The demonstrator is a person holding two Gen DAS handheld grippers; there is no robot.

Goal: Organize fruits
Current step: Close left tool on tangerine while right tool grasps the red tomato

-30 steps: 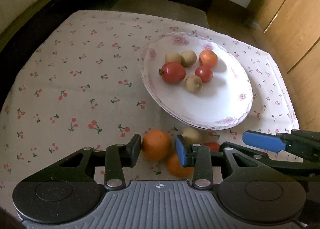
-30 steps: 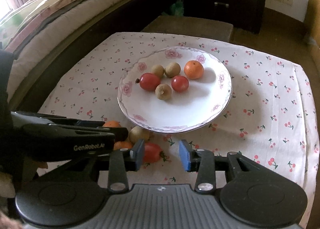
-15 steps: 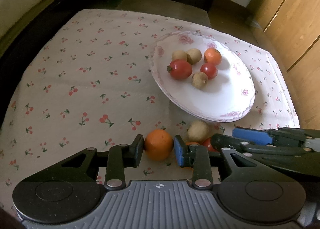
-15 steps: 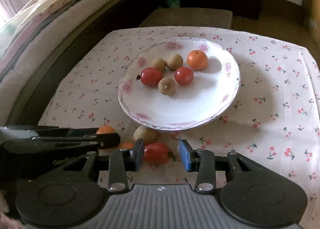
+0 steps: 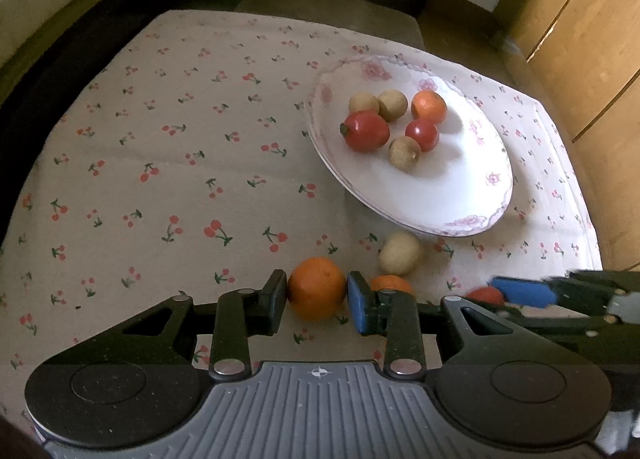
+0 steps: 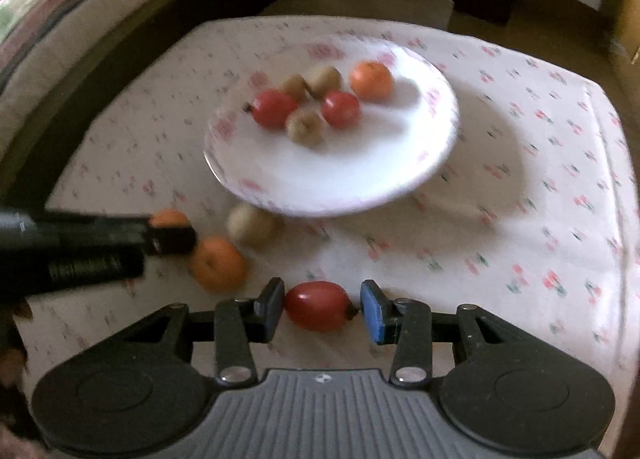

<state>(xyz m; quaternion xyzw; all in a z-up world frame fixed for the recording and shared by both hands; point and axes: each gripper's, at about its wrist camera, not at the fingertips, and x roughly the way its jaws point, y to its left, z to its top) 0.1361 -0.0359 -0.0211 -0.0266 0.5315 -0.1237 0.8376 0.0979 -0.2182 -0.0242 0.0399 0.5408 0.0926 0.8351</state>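
Left tool (image 5: 317,299): jaws have just been closing, pads now pressed on the round orange mandarin (image 5: 317,287), which sits on the cherry-print cloth of the table (image 5: 168,163). Next to it I see a second smaller orange mandarin (image 6: 218,262) and a tan round longan (image 5: 400,253). Right tool (image 6: 322,305): jaws apart around the oval red tomato (image 6: 316,306), left pad touching, gap at the blue pad. White floral-rimmed plate (image 5: 460,195) behind holds six fruits.

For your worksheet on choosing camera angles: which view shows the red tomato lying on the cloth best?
The right wrist view: the red tomato lies whole between its jaws, though blurred. The left wrist view shows only a red sliver beside the right hand-held gripper.
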